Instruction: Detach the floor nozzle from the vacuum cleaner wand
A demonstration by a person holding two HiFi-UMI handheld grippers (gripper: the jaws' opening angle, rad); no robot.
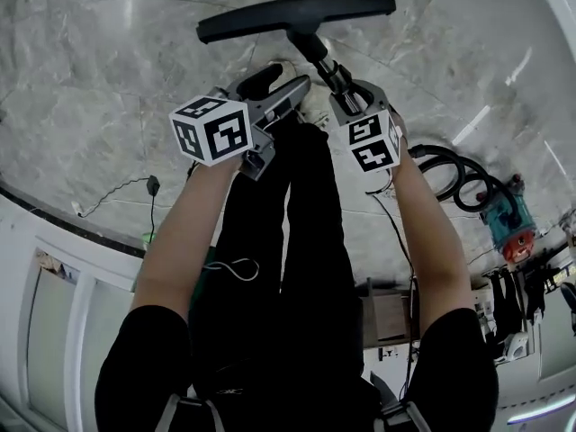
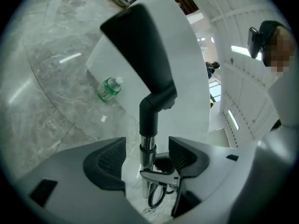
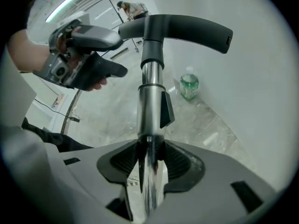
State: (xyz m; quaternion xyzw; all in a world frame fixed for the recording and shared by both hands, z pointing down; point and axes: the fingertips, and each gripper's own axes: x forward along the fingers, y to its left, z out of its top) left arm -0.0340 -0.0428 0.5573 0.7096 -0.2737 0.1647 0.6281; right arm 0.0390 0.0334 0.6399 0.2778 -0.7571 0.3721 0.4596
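The black floor nozzle (image 1: 297, 16) hangs in the air above the marble floor, its neck joined to the metal wand (image 3: 149, 125). My right gripper (image 1: 346, 97) is shut on the wand just below the neck, and in the right gripper view the tube runs straight up from the pads of the right gripper (image 3: 149, 164) to the nozzle (image 3: 177, 27). My left gripper (image 1: 292, 88) stands open to the left of the wand. In the left gripper view the tube (image 2: 147, 148) shows between the wide-apart jaws of the left gripper (image 2: 147, 157), untouched, with the nozzle (image 2: 140, 45) above.
A green bottle (image 2: 110, 88) lies on the floor by a white wall. The black hose (image 1: 450, 174) coils to a teal and red vacuum body (image 1: 508, 223) at the right. A thin cable (image 1: 117, 192) trails at the left. The person's black-clad legs (image 1: 297, 241) are below the grippers.
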